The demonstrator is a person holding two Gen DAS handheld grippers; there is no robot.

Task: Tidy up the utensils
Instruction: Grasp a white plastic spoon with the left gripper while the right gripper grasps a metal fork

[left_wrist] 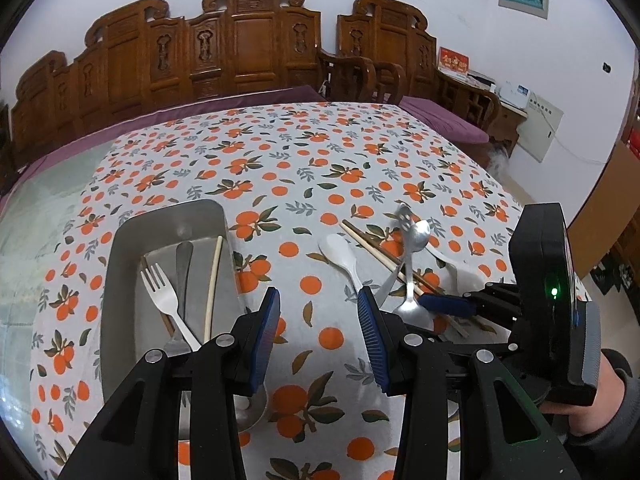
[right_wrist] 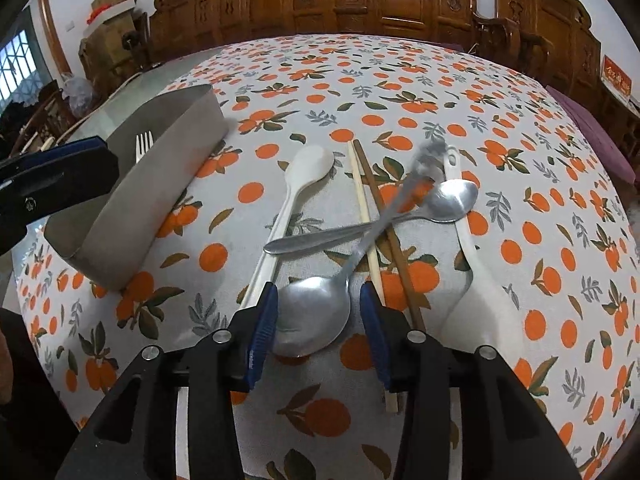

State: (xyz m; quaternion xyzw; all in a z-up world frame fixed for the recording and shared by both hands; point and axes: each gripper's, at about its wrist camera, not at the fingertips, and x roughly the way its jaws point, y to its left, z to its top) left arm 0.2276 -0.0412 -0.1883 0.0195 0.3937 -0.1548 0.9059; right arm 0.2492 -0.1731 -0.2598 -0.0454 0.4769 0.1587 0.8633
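A grey metal tray (left_wrist: 128, 240) (right_wrist: 160, 168) holds a fork (left_wrist: 162, 292), a metal utensil handle and a chopstick (left_wrist: 214, 280). My left gripper (left_wrist: 318, 320) is open and empty beside the tray. My right gripper (right_wrist: 318, 320) is open, its jaws on either side of the bowl of a large metal spoon (right_wrist: 312, 316) whose blurred handle tilts up. Under it lie another metal spoon (right_wrist: 452, 200), two chopsticks (right_wrist: 372, 216), and two white plastic spoons (right_wrist: 296, 184) (right_wrist: 480, 280). The right gripper also shows in the left wrist view (left_wrist: 440, 304).
The table (right_wrist: 520, 128) has an orange-print cloth (left_wrist: 320, 160) and a bare glass strip on the left. Carved wooden benches (left_wrist: 200, 52) with purple cushions stand behind it. My hand (left_wrist: 600, 400) holds the right gripper's body.
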